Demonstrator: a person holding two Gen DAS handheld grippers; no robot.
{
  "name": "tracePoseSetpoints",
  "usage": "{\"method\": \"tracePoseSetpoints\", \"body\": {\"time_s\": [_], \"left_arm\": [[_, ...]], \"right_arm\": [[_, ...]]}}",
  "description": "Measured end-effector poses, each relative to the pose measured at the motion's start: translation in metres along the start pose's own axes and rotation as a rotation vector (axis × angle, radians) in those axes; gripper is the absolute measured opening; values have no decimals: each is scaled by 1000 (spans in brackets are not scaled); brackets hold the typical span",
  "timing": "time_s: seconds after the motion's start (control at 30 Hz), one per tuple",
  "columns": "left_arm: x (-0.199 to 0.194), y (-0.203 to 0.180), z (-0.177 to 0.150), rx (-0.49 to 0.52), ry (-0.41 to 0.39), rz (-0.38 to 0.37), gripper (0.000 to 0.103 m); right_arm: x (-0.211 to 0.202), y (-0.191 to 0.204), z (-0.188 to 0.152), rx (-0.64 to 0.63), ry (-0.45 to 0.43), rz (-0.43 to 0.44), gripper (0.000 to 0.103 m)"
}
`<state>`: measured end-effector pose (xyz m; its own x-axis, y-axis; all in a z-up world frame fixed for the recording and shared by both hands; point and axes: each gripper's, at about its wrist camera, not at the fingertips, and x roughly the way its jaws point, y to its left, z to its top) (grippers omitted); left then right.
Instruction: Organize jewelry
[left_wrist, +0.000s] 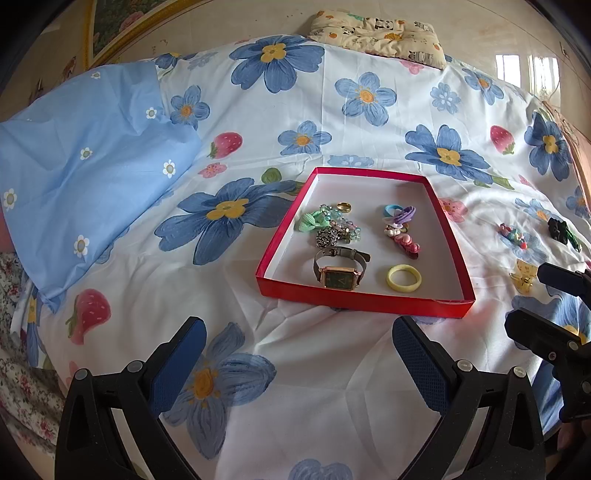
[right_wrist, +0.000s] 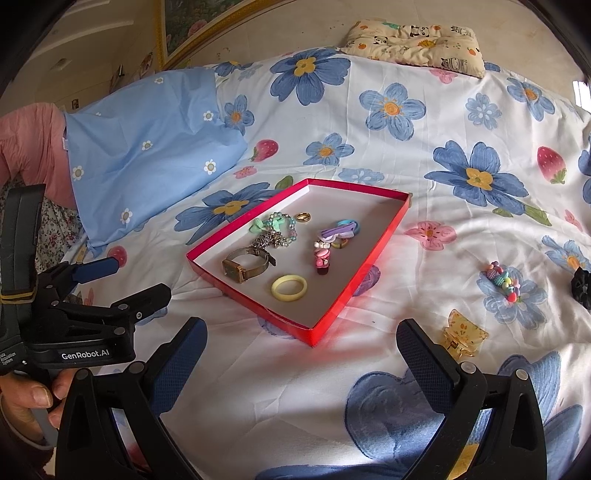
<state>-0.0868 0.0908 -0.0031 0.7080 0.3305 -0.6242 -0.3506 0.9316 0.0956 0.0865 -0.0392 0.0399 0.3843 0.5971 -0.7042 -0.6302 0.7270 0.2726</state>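
Right wrist: yellow claw clip (right_wrist: 462, 336) beside fingers (right_wrist: 424, 354).

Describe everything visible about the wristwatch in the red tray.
The wristwatch has a rectangular rose-gold case with a dark green face and a grey-brown strap that looks like leather, buckled into a closed loop. It lies on its side on the pale floor of the red tray, near the front rim, left of the yellow ring and just in front of the silver chain. Neither gripper touches it.
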Motion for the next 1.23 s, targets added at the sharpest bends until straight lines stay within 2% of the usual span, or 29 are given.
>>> {"method": "tracePoseSetpoints", "body": {"time_s": [1.23], "left_arm": [[8,-6,10,7,15,-10,102]], "right_arm": [[-1,0,4,7,-3,2,103]]}}
